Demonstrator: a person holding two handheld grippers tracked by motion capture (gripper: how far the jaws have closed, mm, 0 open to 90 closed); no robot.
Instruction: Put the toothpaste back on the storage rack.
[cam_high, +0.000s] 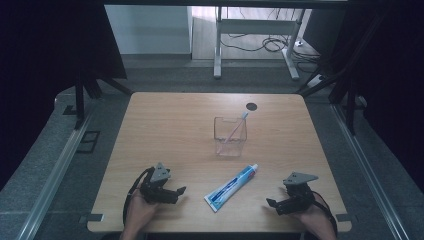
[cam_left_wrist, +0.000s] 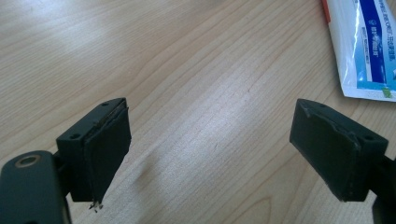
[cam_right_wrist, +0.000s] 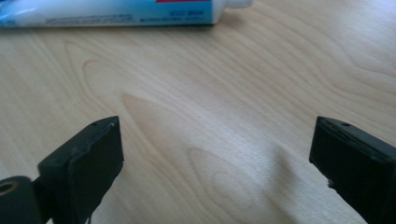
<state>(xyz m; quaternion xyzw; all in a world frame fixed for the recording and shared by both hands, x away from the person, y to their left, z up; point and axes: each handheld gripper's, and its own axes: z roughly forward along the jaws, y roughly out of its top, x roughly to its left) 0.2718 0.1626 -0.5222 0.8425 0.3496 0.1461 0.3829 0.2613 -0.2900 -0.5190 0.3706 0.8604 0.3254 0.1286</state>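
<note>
Toothpaste (cam_high: 232, 187) lies flat on my table (cam_high: 165, 125), a pale wood top with rounded corners and a dark round hole (cam_high: 251, 106) near its far edge. Taking the cup (cam_high: 230, 137) as my mark: the tube sits just in front of it, slanting, cap end nearest the cup and crimped end toward me. The cup is clear plastic, square, upright near the table's middle, and holds 1 toothbrush (cam_high: 236, 127) leaning with its head above the rim. Behind the cup, past the table, grey floor runs to white desk legs (cam_high: 218, 47) and loose cables (cam_high: 265, 44); dark curtains hang at both sides.

My left gripper (cam_high: 176, 192) rests in front of the cup and to its left, jaws spread wide with bare wood between them. My right gripper (cam_high: 274, 205) rests in front and to its right, also wide, holding nothing.
</note>
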